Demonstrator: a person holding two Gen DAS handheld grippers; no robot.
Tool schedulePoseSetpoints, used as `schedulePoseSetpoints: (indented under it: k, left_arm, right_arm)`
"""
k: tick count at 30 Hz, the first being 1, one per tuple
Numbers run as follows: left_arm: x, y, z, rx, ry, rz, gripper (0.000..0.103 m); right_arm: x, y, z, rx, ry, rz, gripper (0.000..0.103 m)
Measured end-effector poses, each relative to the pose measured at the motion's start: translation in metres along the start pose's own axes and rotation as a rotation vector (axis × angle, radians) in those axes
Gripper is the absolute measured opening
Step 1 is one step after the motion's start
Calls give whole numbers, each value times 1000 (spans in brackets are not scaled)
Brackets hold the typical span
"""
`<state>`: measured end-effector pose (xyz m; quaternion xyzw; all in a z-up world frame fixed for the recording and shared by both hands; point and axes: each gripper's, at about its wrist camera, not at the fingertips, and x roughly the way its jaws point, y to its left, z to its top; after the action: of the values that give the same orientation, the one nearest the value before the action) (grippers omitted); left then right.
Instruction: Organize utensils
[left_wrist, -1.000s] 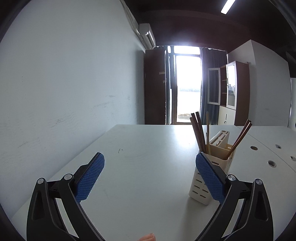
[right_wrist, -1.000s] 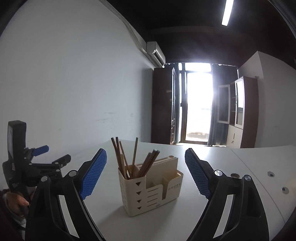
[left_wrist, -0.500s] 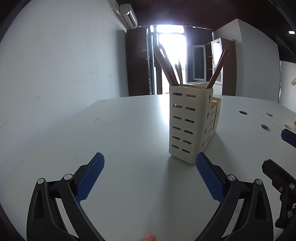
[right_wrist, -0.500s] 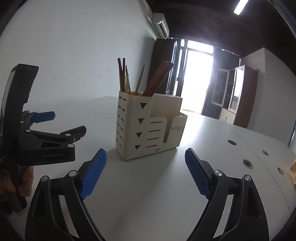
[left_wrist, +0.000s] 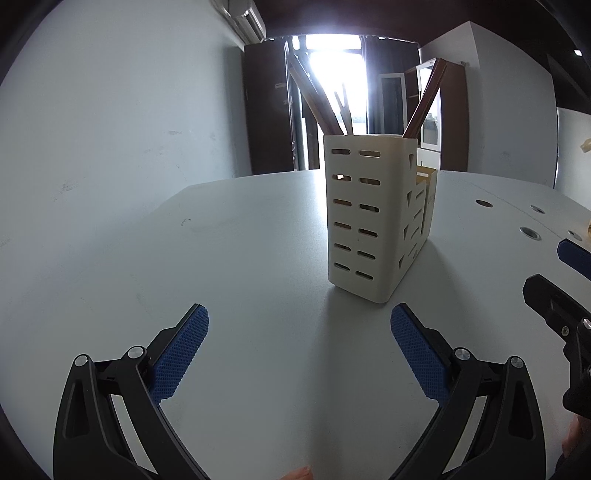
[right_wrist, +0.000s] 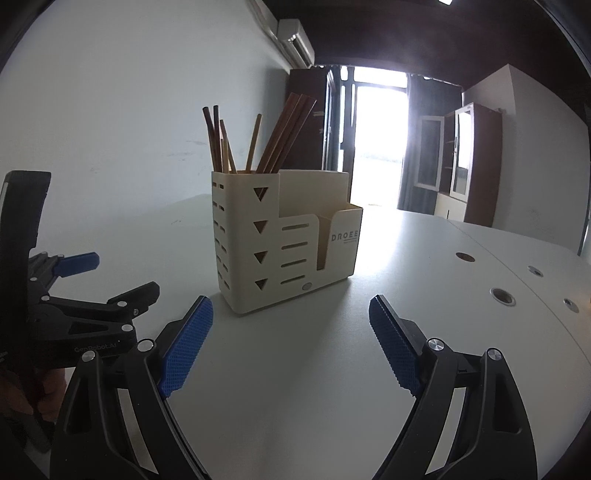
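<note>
Both your grippers hover wide and empty before the utensil holder.
Your left gripper (left_wrist: 299, 345) and right gripper (right_wrist: 290, 338) hold nothing; the cream holder (right_wrist: 284, 243) stands upright on the white table (right_wrist: 295, 387), just ahead, with chopsticks (right_wrist: 284, 133) in its tall compartment.

The utensil holder (right_wrist: 284, 243) looks like cream matt plastic, smooth, with slots cut through its walls. The chopsticks (right_wrist: 284, 129) in it look like brown wood, some darker and faintly glossy. The worktop (right_wrist: 332, 369) is pale, smooth and matt. Each hand-held gripper has black plastic arms, shiny metal screws and blue knobbly pads (right_wrist: 186, 347).
</note>
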<state>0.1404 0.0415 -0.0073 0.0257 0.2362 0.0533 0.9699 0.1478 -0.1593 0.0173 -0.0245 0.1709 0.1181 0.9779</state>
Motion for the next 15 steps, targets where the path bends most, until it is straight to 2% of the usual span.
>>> schedulePoseSetpoints:
  k: [9,15]
  left_arm:
    - [-9,0,0,4,-50,15,97]
    - [-10,-1,1,1,-52,10,97]
  right_arm:
    - [2,6,2,-34,0,30,87]
    - [3,4,2,-20,-3,38,87]
